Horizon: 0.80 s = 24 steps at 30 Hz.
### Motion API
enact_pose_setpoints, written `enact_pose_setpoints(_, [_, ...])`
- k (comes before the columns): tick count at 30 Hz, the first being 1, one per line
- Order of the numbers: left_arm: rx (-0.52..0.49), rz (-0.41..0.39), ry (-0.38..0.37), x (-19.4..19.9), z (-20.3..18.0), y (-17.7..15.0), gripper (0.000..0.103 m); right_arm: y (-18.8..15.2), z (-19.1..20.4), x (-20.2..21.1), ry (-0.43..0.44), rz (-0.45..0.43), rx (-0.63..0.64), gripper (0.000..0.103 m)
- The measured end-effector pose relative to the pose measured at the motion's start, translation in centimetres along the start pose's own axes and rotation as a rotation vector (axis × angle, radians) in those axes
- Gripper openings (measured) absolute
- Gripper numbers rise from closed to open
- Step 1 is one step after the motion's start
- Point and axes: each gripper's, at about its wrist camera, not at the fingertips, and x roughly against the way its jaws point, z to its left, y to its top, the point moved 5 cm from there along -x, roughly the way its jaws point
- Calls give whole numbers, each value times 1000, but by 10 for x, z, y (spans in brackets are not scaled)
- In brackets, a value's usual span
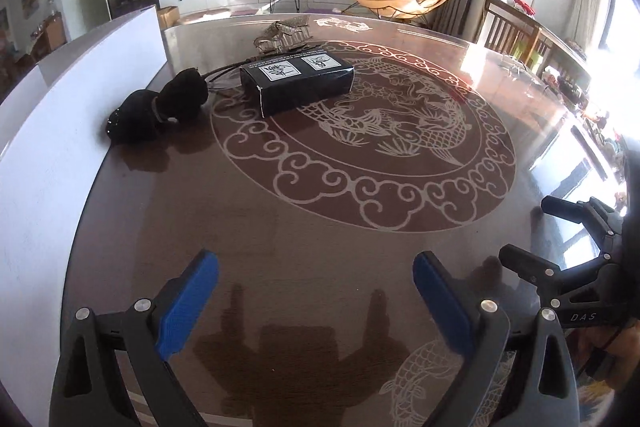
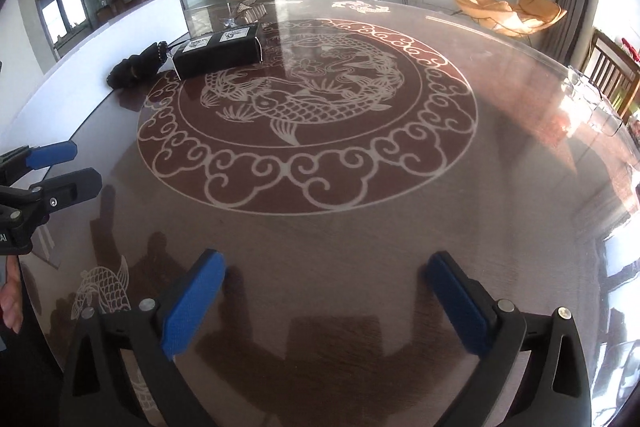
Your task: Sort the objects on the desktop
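Left wrist view, cables [image 1: 224,71] half hidden behind black box [image 1: 298,83]

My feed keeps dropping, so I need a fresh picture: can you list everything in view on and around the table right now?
box: one, black with two white labels, far left part of the table, on the ring pattern's edge
dark bundle: one, black, what it is unclear, left of the box by the white board
silver item: one, metallic, behind the box, unclear what
cable: dark, count unclear, between bundle and box
white board: one, along the table's left edge
table: one, brown with fish pattern
left gripper: blue pads, open, empty
right gripper: blue pads, open, empty
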Motion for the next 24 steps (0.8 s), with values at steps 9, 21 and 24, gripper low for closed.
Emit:
enact_pose_setpoints(9, [21, 16, 11, -11, 7, -12, 99, 0, 7, -3, -5, -3, 26, 103])
enact_pose_setpoints(21, [-32, 32, 59, -12, -2, -15, 103, 0, 7, -3, -10, -6, 23, 103])
enact_pose_setpoints(24, [-32, 32, 59, -13, -2, -15, 103, 0, 6, -3, -14, -7, 17, 103])
